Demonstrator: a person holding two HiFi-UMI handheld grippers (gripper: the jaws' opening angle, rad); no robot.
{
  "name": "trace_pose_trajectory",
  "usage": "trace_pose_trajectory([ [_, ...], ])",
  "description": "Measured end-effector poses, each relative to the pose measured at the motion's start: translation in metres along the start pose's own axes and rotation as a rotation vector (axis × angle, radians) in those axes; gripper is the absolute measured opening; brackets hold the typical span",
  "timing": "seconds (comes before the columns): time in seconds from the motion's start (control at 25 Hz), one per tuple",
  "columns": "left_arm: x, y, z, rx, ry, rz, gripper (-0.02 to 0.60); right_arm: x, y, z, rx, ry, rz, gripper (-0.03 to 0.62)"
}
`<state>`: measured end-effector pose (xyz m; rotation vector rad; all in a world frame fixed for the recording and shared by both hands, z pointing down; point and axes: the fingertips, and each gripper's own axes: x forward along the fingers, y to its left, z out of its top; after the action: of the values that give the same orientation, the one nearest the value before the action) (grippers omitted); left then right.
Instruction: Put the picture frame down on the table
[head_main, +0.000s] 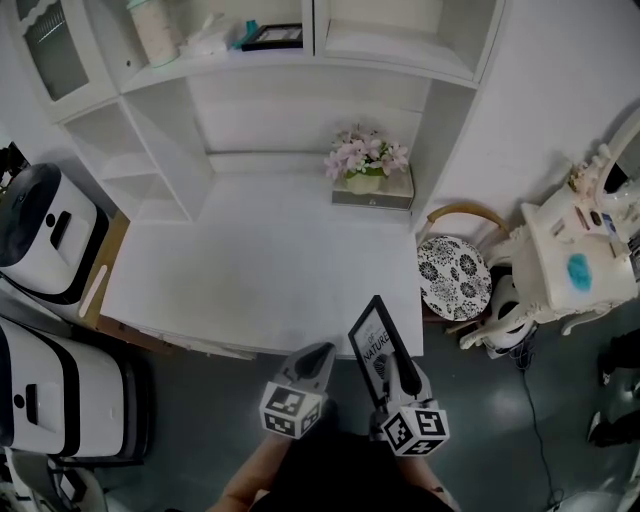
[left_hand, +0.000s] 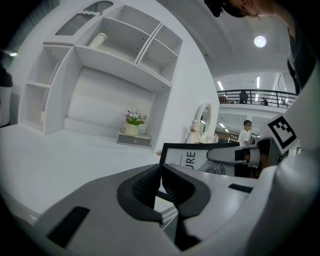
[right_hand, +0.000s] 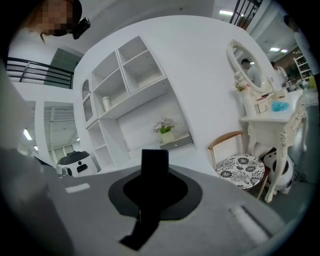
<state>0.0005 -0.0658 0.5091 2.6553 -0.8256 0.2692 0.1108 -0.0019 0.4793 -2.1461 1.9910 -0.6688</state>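
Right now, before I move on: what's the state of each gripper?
Left gripper: closed, nothing between its jaws.
Right gripper: closed on the picture frame, gripping it by its edge.

1. A white shelf unit (head_main: 300, 62) lines the back wall. Its top shelf holds a pale canister (head_main: 155, 30) and a small black-framed print (head_main: 272, 37).
2. A pot of pink flowers (head_main: 365, 165) stands on a flat grey box (head_main: 372, 194) in the right back corner under the shelves.
3. A chair (head_main: 453, 272) with a curved wooden back and a black-and-white floral seat stands just beside a white vanity (head_main: 555, 245).
4. A blue object (head_main: 579, 268) lies on the vanity, and an oval mirror (right_hand: 248, 67) rises above it.
5. Two white-and-black machines (head_main: 45, 235) (head_main: 60, 390) sit at the left.
6. A cable (head_main: 530, 400) runs across the dark floor.
7. A person (left_hand: 245, 134) stands far off, below a railing (left_hand: 260, 95).
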Motion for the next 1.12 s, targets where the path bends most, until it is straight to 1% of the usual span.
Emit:
trace_pose_trajectory([
  [0.36, 0.000, 0.017, 0.002, 0.009, 0.005, -0.007, 0.020, 0.015, 0.004, 0.001, 0.010, -0.012, -0.018, 0.014],
  [0.64, -0.004, 0.027, 0.002, -0.002, 0.003, -0.004, 0.020, 0.025, 0.012, 0.007, 0.024, -0.033, -0.017, 0.014],
  [1.12, -0.001, 0.028, 0.004, -0.017, 0.013, -0.008, 0.020, 0.028, 0.009, 0.007, 0.034, -0.009, -0.037, 0.014],
])
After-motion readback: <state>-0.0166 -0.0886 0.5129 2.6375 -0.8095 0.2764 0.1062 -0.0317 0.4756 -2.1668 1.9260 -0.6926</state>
